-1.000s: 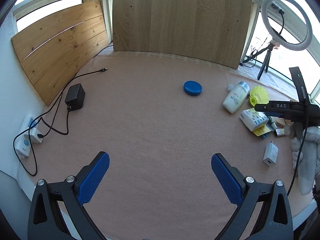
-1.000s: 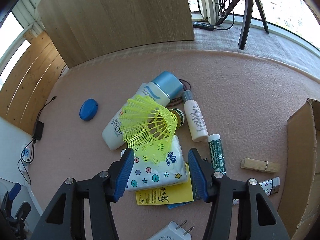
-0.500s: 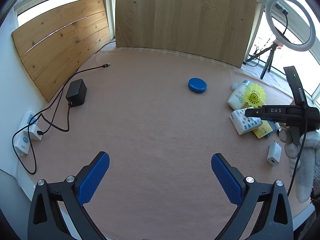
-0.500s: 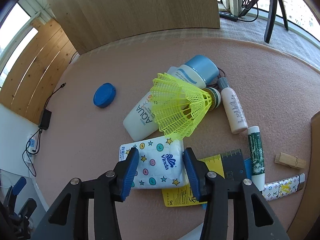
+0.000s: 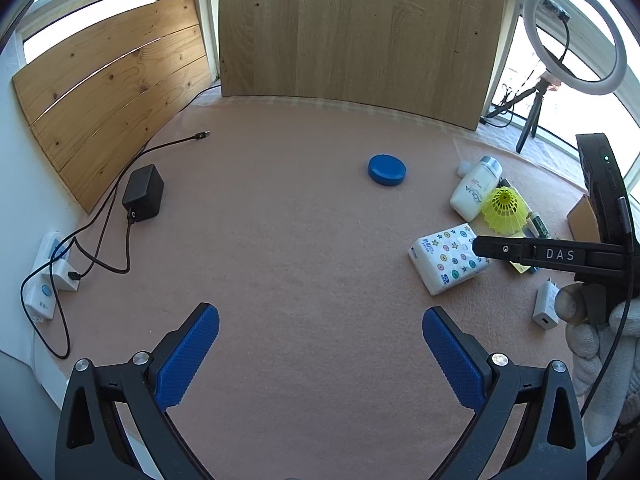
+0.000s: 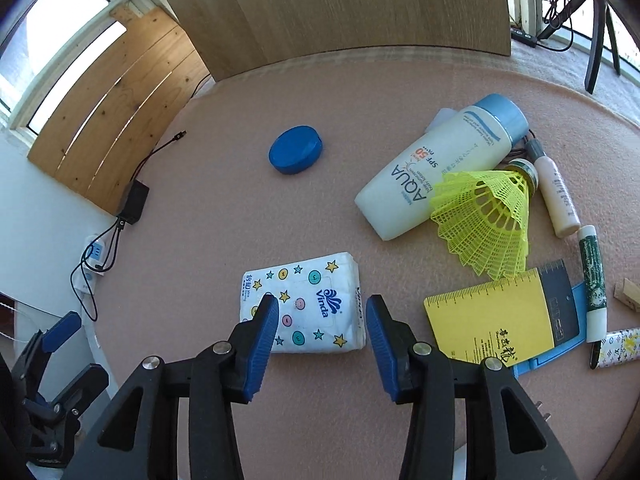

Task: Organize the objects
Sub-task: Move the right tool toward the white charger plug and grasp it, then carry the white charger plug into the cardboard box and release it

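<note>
One pack of Vinda tissues (image 6: 304, 308), white with coloured stars and dots, lies flat on the pink mat (image 6: 240, 208) directly in front of the right gripper (image 6: 322, 322). That gripper's blue pads stand partly apart, one over the pack's left part and one at its right edge; whether they press on it cannot be told from the wrist view. From the left wrist view the gripper's black arm reaches across the pack's far right corner, held by a gloved hand (image 5: 600, 332).

Just beyond the pack to the right lie a white AQUA lotion bottle (image 6: 432, 172) with a pale blue cap and a yellow plastic shuttlecock (image 6: 484, 224) resting against it. Right of those are a small cream bottle (image 6: 558, 200), a green-and-white tube (image 6: 594, 284), and a yellow ruler card (image 6: 496, 320) on a blue sheet. A blue round lid (image 6: 296, 155) sits alone farther left on the mat. A white plug adapter (image 5: 546, 310) lies near the gloved hand.

The left gripper (image 5: 320, 356) hangs over bare mat with its jaws wide apart and nothing between them. At the far left are a black power brick (image 5: 143, 198) and a white power strip (image 5: 44, 284).
</note>
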`<move>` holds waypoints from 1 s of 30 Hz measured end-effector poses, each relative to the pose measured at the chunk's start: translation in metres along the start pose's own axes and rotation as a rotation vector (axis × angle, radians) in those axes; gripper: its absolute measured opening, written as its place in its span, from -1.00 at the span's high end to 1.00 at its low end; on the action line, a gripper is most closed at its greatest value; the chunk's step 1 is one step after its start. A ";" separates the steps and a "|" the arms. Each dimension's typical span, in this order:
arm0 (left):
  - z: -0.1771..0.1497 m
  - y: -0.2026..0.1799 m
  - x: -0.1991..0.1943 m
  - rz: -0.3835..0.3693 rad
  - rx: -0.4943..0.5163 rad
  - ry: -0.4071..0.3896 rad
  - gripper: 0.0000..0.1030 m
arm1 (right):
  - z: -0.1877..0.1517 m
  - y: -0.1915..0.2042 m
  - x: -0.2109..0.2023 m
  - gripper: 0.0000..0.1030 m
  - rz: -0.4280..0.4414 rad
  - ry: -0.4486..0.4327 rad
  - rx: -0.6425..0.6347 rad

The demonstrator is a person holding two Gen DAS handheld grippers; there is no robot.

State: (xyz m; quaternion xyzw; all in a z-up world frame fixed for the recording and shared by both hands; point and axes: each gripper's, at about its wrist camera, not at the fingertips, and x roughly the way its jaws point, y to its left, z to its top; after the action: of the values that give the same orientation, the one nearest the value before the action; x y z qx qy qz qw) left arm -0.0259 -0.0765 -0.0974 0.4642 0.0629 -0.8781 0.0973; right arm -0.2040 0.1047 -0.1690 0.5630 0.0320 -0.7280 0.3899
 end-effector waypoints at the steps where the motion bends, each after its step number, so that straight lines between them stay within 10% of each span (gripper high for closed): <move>1: 0.001 -0.002 0.001 -0.006 0.006 0.000 -1.00 | -0.005 -0.006 -0.010 0.17 -0.002 -0.019 0.020; 12: 0.012 -0.053 0.022 -0.115 0.105 0.014 -0.99 | -0.064 -0.083 -0.085 0.17 -0.219 -0.123 0.272; 30: -0.007 -0.191 0.070 -0.485 0.413 0.167 -0.46 | -0.081 -0.100 -0.065 0.40 -0.057 -0.054 0.407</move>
State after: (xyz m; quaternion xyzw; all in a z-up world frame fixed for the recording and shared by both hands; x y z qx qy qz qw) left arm -0.1029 0.1031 -0.1552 0.5161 0.0000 -0.8287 -0.2163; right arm -0.1960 0.2481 -0.1834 0.6094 -0.1101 -0.7449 0.2483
